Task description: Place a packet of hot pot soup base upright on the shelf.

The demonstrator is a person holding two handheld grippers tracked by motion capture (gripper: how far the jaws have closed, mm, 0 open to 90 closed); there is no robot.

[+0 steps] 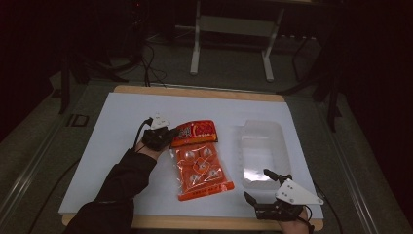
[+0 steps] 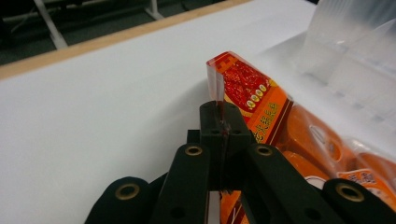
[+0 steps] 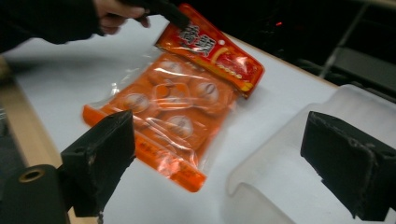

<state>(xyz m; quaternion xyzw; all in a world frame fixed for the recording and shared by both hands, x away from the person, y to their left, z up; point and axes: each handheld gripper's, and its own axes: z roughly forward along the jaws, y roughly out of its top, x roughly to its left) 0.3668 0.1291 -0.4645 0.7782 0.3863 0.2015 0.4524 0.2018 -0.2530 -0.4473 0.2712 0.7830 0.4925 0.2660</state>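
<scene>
Because the left tongs (image 1: 171,135) are clamping the snack bag's (image 1: 200,161) top corner, it is tilting toward the clear tray (image 1: 277,131); the right tongs (image 1: 267,186) are waiting apart.

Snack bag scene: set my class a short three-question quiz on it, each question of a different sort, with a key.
1. True or false: the left claw is shut on the snack bag's top edge.
2. Which claw is open? A) left B) right
3. Fill in: beside the bag, on its right in the high view, stands a clear ____.

Key: 1. true: the jaws pinch the red header in the left gripper view. 2. B: its jaws stand wide apart with nothing between them. 3. tray.
</scene>
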